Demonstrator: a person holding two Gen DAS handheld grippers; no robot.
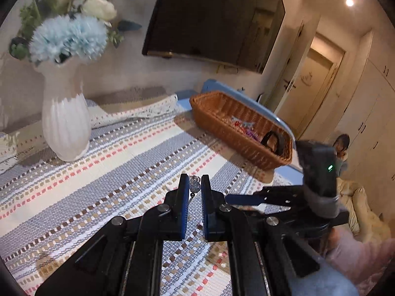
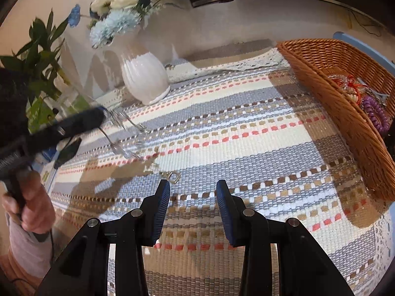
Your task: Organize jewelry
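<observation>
Left gripper (image 1: 194,185): jaws narrowed around a clear beaded chain (image 1: 193,183), a few beads showing between the tips; they look pinched on it, though true contact is hard to confirm.
Right gripper (image 2: 193,192): jaws wide apart, nothing between them, hovering over the near middle of the cloth (image 2: 246,133).
Chain: in the right view it hangs from the left gripper's tips at the left and trails down in a loop onto the cloth; its free end, a small metal clasp (image 2: 172,175), lies just beyond the right gripper's left finger.
Basket (image 1: 222,113): wicker, far right on the cloth, already holding red, purple and other pieces; well apart from the chain.
Vase (image 1: 65,120): white, with flowers, far left; upright and clear of both grippers.
Handling: the chain looks light, limp and slippery, so it should swing and sag when carried; glass-like beads may chip if dropped.
Where to hold: judged best near the middle or at a bead cluster, where the pads get purchase; the thin wire alone could slip out.
Risk: the trailing clasp may snag the weave or the basket's rim.
Likely step: carrying the chain to the basket.
</observation>
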